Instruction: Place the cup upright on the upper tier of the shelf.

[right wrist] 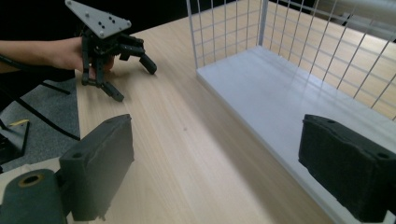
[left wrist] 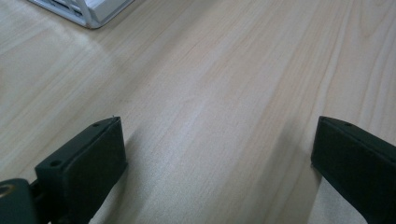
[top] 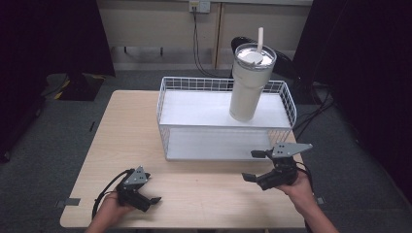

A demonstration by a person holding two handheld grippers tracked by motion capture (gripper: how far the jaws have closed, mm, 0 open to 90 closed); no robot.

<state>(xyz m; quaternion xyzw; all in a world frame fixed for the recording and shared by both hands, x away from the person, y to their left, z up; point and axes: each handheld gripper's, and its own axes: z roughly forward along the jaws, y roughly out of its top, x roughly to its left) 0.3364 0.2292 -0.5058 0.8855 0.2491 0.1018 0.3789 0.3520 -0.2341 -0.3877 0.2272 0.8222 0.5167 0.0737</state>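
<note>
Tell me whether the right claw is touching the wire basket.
Apart. In the high view, the right claw hangs open just in front of the wire basket, with bare table showing between them.

One bench; one white wire basket toward its far edge; one tumbler with one straw; two claws, left claw and right claw.

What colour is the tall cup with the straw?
Cream white; the cup shows best in the high view.
</note>
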